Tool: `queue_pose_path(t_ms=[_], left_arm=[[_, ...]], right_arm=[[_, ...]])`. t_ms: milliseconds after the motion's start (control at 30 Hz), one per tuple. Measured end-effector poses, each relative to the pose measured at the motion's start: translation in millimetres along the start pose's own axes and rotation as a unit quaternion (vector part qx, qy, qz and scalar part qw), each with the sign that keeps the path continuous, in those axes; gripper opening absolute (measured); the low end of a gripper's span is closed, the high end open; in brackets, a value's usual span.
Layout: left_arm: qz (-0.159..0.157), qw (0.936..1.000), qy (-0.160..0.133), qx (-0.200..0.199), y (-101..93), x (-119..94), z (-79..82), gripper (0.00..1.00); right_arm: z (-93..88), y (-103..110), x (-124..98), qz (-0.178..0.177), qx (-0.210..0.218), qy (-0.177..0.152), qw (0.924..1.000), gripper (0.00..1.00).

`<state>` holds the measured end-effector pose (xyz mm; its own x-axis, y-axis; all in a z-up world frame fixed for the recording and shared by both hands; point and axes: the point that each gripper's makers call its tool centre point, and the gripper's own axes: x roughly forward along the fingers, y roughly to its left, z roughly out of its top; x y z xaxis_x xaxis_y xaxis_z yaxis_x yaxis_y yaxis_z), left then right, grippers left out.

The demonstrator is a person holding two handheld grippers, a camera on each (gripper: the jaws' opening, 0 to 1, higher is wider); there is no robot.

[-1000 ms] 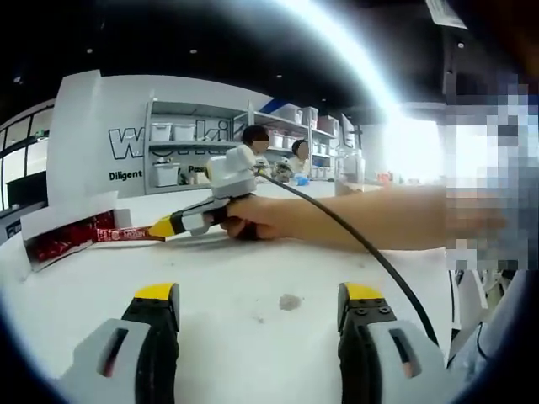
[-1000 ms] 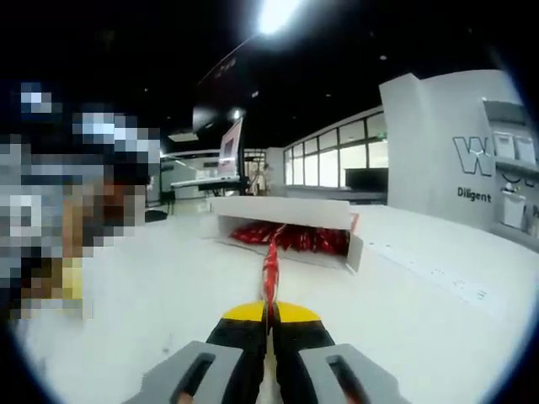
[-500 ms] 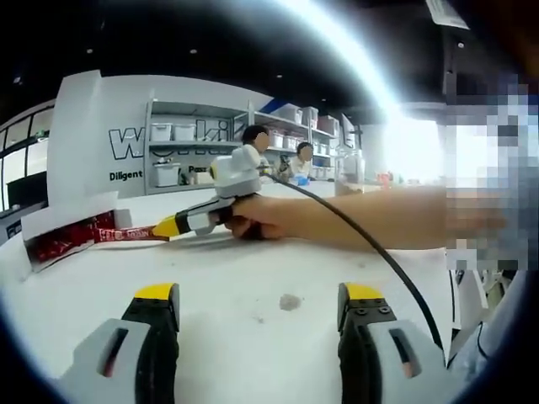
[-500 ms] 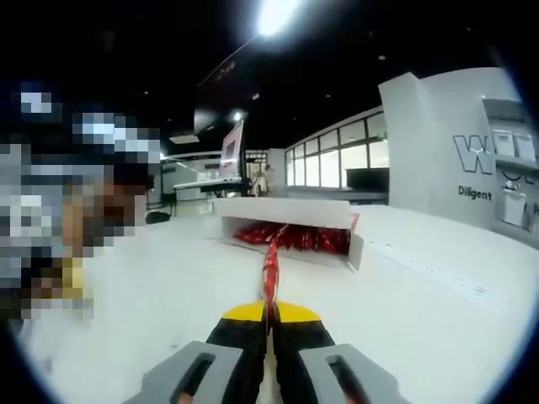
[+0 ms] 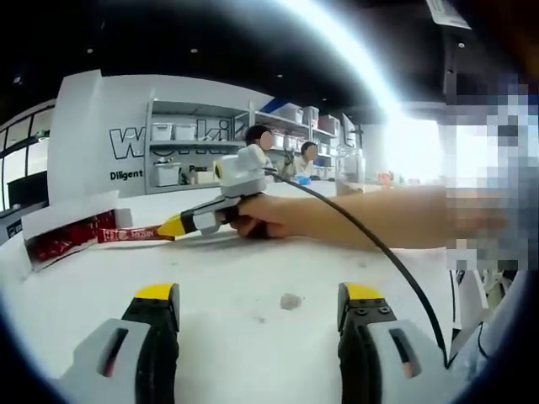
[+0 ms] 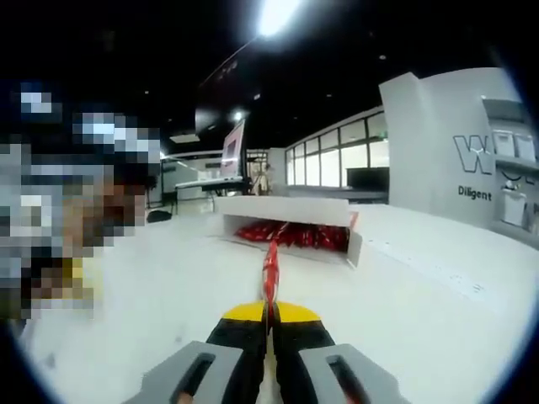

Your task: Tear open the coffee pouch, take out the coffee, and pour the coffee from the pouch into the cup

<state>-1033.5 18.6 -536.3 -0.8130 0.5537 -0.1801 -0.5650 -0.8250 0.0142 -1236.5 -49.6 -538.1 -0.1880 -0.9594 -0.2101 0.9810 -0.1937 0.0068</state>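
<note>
Between my right gripper's jaws sits one red coffee pouch, pinched flat at its near end w/ the jaws closed tight on it. Its long axis runs straight ahead along the jaws, far end pointing at the white box of more red pouches on the white table. In the left gripper view that same right gripper comes in from the right w/ my hand around it, pouch lying near level, long axis left-right, free end toward the box at the left edge, just beside it. My left gripper hangs low over the table, jaws spread wide, nothing between them. Vs 1 s ago: right gripper has drawn back a bit toward me, away from the box, so the pouch sits a bit further out; in its own view the box looks slightly further off. Left gripper's view unchanged. Background: shelving unit and two people behind the table.
</note>
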Motion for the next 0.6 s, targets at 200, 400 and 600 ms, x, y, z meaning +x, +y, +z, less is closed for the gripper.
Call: queue_pose_path(t_ms=[200,400,600], left_arm=[[0.001,1.0,0.0,0.0,-3.7,0.1,-0.6,0.78],[0.001,1.0,0.001,0.0,-4.2,0.4,-0.8,0.78],[0.001,1.0,0.002,-0.002,4.7,0.8,0.0,0.78]], right_arm=[[-0.3,1.8,-3.3,0.0,0.0,-0.002,1.0,0.03],[1.3,-2.7,-2.9,-0.003,-0.002,-0.005,1.0,0.04],[2.6,-1.1,-3.8,-0.001,-0.003,-0.008,1.0,0.04]])
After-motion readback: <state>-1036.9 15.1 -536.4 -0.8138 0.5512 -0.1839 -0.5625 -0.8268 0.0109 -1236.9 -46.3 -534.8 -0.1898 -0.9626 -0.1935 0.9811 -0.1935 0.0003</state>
